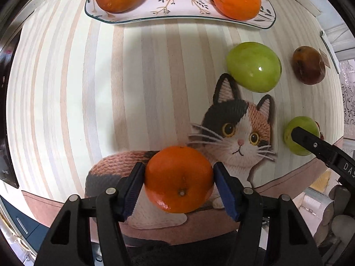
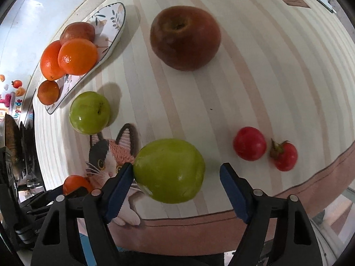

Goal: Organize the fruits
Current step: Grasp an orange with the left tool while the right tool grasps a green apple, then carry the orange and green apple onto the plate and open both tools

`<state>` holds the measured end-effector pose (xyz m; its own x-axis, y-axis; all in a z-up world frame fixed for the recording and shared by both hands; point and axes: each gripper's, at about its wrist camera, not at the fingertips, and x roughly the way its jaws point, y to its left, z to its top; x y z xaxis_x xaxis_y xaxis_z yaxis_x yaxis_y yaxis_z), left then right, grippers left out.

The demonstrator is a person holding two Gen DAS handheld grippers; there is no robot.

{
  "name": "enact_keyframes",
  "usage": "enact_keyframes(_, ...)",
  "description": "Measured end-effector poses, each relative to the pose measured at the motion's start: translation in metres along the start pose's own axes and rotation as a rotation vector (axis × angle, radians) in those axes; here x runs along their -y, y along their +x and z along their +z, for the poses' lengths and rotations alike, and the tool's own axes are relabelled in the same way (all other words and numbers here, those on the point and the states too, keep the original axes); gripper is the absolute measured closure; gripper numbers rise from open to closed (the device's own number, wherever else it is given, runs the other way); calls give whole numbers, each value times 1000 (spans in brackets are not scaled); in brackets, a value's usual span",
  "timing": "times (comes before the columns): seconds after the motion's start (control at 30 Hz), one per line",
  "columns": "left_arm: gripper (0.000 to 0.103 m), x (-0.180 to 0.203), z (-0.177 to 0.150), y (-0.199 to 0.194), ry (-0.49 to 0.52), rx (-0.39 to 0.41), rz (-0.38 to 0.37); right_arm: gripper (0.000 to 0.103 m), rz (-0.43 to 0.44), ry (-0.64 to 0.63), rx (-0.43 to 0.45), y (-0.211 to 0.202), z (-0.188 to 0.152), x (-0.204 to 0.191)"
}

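Left gripper (image 1: 179, 178) clamps orange (image 1: 178, 179); right gripper (image 2: 176, 185) part-open around green apple (image 2: 169, 170), seemingly left pad touching only.

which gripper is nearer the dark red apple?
Right. The right gripper straddles a green apple, with the dark red apple straight ahead. The left gripper is farther off, clamped on a tangerine.

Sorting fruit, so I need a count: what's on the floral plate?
The plate holds three oranges and a darker reddish-brown fruit. Anything behind them is hidden.
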<state>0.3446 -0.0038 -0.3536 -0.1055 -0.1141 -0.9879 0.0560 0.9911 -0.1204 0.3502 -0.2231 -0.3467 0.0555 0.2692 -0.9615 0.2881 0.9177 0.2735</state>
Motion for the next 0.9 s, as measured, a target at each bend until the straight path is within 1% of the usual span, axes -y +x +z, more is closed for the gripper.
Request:
enact_keyframes(0.07,42,-2,5,1,-10,-2,-6,34,13,-5,5,1,1,-5)
enact_keyframes(0.1,42,-3,6,0,-16,-1,-9,39,16,-11,11,1,1,-8)
enact_keyframes(0.13,42,-8,9,1,-20,2,-10,39,6,-17,15,1,1,-10)
enact_keyframes(0.23,43,-9,8,-5,-13,34,12,39,-13,-39,29,2,1,-17)
enact_keyframes(0.27,43,-9,7,-9,-12,43,9,39,-12,-42,28,2,1,-18)
enact_keyframes(0.47,43,-1,13,-41,-6,105,-23,39,22,-51,27,-7,1,-23)
enact_keyframes(0.53,43,1,19,-57,-10,131,-50,39,60,-45,31,-15,5,-27)
enact_keyframes(0.6,43,3,27,-76,-9,167,-65,39,87,-51,52,-27,13,-35)
enact_keyframes(0.67,43,4,41,-94,-12,211,-68,39,123,-63,77,-42,29,-47)
enact_keyframes(0.7,43,4,50,-100,-10,225,-56,39,134,-65,84,-46,35,-51)
enact_keyframes(0.73,43,3,58,-104,-10,235,-32,39,153,-73,96,-51,49,-59)
enact_keyframes(0.8,43,-9,76,-107,-15,254,-7,39,163,-84,111,-56,70,-68)
enact_keyframes(0.9,43,-10,108,-101,-34,250,17,39,136,-118,143,-53,108,-89)
